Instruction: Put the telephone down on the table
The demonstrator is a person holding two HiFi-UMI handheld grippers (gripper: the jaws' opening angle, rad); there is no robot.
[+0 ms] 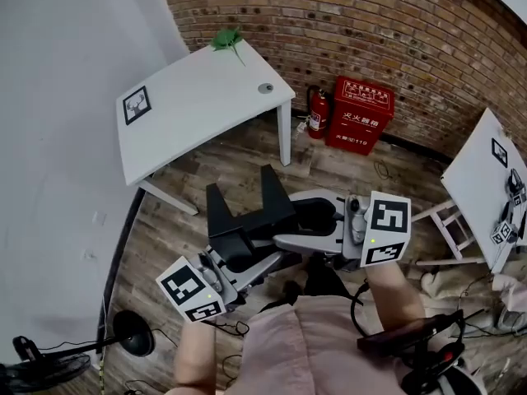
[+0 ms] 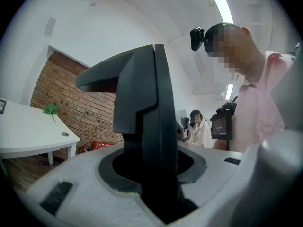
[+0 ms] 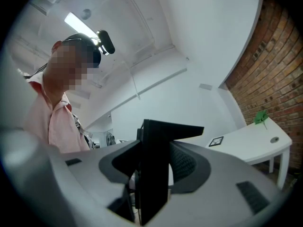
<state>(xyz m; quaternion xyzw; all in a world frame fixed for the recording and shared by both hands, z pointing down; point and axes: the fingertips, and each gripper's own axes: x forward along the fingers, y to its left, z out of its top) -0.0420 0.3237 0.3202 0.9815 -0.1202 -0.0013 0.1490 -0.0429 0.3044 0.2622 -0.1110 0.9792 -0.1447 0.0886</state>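
I hold the telephone [image 1: 284, 220], a grey desk set with a black upright stand [image 1: 247, 208], in the air above the wooden floor, one gripper at each side. My left gripper [image 1: 235, 266] comes in from the lower left and is shut on the set's near left edge. From the right, my right gripper [image 1: 338, 237] is shut on the other side. In the left gripper view the telephone's grey body [image 2: 90, 183] and black stand [image 2: 149, 112] fill the picture. The right gripper view shows the same grey body [image 3: 213, 183] close up. The white table [image 1: 189, 105] stands ahead to the left.
On the table lie a green leafy thing [image 1: 227, 38], a small round grey piece [image 1: 264, 88] and a square marker [image 1: 136, 104]. A fire extinguisher [image 1: 315, 113] and a red box [image 1: 361, 113] stand by the brick wall. Another white table [image 1: 482, 183] is at the right, a fan [image 1: 41, 369] lower left.
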